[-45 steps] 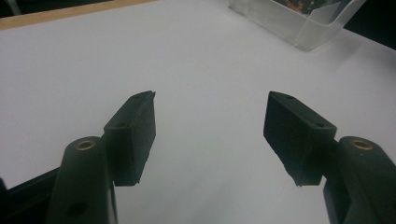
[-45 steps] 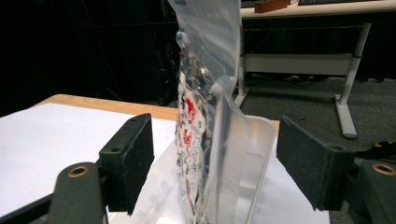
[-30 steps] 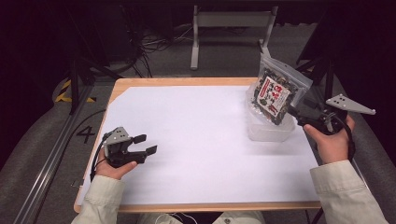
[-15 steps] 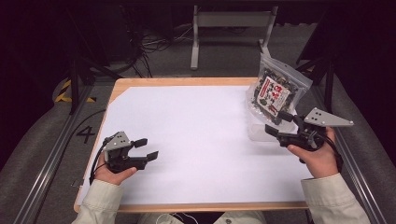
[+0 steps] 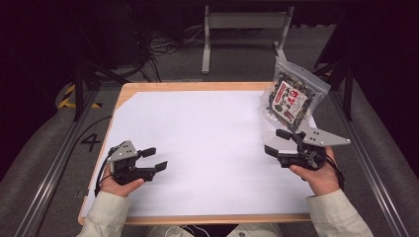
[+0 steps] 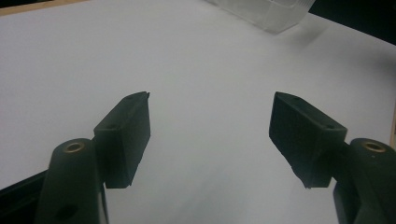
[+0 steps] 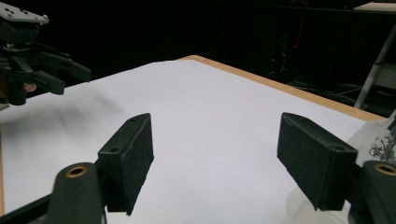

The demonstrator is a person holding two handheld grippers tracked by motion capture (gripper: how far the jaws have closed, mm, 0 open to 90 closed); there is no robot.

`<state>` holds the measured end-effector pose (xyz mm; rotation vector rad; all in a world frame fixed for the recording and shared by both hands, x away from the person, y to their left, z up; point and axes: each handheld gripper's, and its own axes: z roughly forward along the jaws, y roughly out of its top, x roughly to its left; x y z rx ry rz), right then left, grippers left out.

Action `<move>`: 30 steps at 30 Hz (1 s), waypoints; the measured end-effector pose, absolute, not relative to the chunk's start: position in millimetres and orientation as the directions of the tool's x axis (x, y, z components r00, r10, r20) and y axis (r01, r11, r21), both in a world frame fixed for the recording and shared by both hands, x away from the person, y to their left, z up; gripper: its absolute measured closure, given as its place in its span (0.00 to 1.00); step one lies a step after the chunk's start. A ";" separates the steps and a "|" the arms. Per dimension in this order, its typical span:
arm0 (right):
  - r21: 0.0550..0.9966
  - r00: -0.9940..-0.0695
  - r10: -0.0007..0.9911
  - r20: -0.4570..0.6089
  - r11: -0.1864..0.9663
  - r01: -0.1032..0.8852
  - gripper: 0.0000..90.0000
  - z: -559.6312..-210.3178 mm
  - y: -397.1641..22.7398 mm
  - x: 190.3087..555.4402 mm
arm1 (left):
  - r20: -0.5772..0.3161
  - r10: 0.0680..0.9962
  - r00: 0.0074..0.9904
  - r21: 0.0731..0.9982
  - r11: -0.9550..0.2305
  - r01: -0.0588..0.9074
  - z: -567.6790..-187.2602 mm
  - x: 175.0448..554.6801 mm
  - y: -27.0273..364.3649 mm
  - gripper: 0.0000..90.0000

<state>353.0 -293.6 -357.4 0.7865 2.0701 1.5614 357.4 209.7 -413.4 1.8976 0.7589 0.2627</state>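
Note:
A clear snack bag (image 5: 291, 96) with a red-and-white label stands upright in a clear plastic tub (image 5: 270, 120) at the table's far right. The tub's corner (image 6: 266, 11) appears at the top of the left gripper view, and its wall (image 7: 369, 135) at the right edge of the right gripper view. My right gripper (image 5: 275, 141) hovers just in front of the tub, open (image 7: 215, 149) and empty, pointing left across the white sheet; its jaws have just closed slightly. My left gripper (image 5: 155, 159) rests at the near left, open (image 6: 210, 126) with nothing between its jaws. It is also visible across the table (image 7: 72, 80).
A white sheet (image 5: 207, 133) covers the wooden table (image 5: 197, 218). A metal stand (image 5: 242, 19) and cables lie on the floor behind it. Rails run along both sides, with a floor marking "4" (image 5: 91, 142) at the left.
My right gripper has drawn back from the bag toward the near side and sunk lower, leaving the bag standing in the tub. The left gripper has stayed put.

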 end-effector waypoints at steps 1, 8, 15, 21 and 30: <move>0.962 -0.750 0.661 0.003 0.202 0.182 0.30 -361.2 -292.3 353.4 | -0.151 0.610 0.778 0.881 -0.275 0.386 -414.8 358.3 210.3 0.34; 0.962 -0.762 0.648 -0.005 0.211 0.174 0.30 -384.0 -286.6 355.7 | -0.152 0.614 0.775 0.887 -0.262 0.381 -419.3 358.5 209.1 0.35; 0.958 -0.772 0.636 0.013 0.212 0.191 0.30 -405.1 -285.8 358.6 | -0.149 0.616 0.774 0.890 -0.258 0.376 -426.1 358.6 206.5 0.35; 0.955 -0.779 0.627 0.011 0.223 0.193 0.30 -420.0 -283.3 359.8 | -0.156 0.612 0.775 0.888 -0.256 0.381 -429.5 357.7 203.7 0.35; 0.933 -0.768 0.640 -0.027 0.291 0.210 0.27 -431.1 -279.4 361.2 | -0.142 0.608 0.781 0.891 -0.265 0.368 -430.4 357.0 202.1 0.34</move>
